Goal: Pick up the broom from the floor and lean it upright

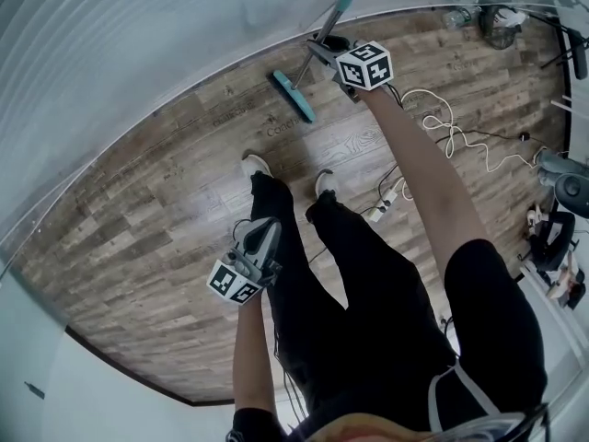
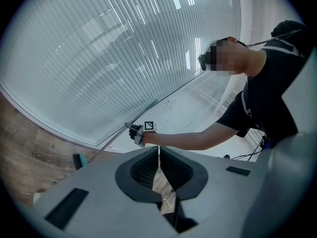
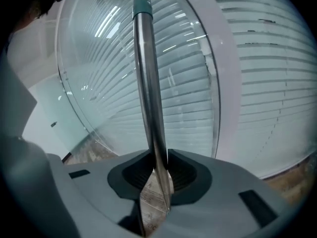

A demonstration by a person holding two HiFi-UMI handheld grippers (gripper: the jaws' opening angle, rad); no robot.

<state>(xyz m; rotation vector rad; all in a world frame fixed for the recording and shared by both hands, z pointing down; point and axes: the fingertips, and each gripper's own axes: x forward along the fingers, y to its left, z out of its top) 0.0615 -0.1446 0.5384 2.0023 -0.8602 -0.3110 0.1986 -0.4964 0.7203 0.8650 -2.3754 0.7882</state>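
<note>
The left gripper (image 1: 265, 230) hangs beside the person's legs (image 1: 313, 274) over the wooden floor (image 1: 156, 201). Its jaws are together with nothing between them. Further right, the broom (image 1: 293, 95) stands tilted. Its teal head is down at the floor, near the foot of the blind-covered glass wall (image 1: 138, 26), and its handle (image 3: 148, 98) rises toward that wall. The right gripper (image 1: 319, 47) is clamped on the metal handle, pads pressing both sides.
</note>
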